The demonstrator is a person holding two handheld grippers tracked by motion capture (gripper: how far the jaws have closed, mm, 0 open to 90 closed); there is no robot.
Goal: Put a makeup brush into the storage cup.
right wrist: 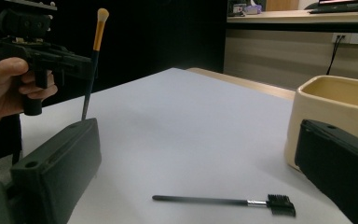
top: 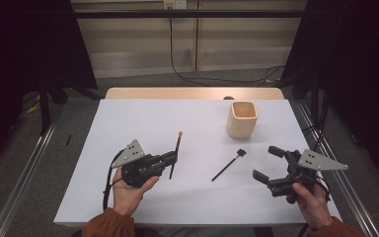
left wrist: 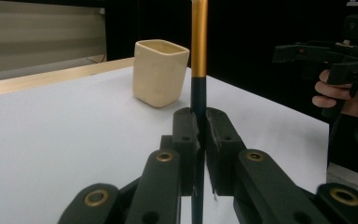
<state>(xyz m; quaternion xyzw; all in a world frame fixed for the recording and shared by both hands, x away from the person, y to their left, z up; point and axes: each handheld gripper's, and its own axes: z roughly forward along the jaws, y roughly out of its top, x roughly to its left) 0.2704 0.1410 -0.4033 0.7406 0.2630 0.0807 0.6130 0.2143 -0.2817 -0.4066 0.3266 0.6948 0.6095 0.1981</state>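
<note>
Left tongs (top: pixel 171 159) pinch the makeup brush (top: pixel 175 153) by its dark handle, lifted off the bench (top: pixel 143 118), tip up. Right tongs (top: pixel 269 164) spread wide, holding nothing. Cup (top: pixel 242 119) sits ahead of both, looks empty. Brow comb (top: pixel 229 165) lies flat between the tongs, nearer the right. One picked up, none in the cup yet.

Cup (top: pixel 242 119) behind comb brush (top: pixel 228 165)
</note>
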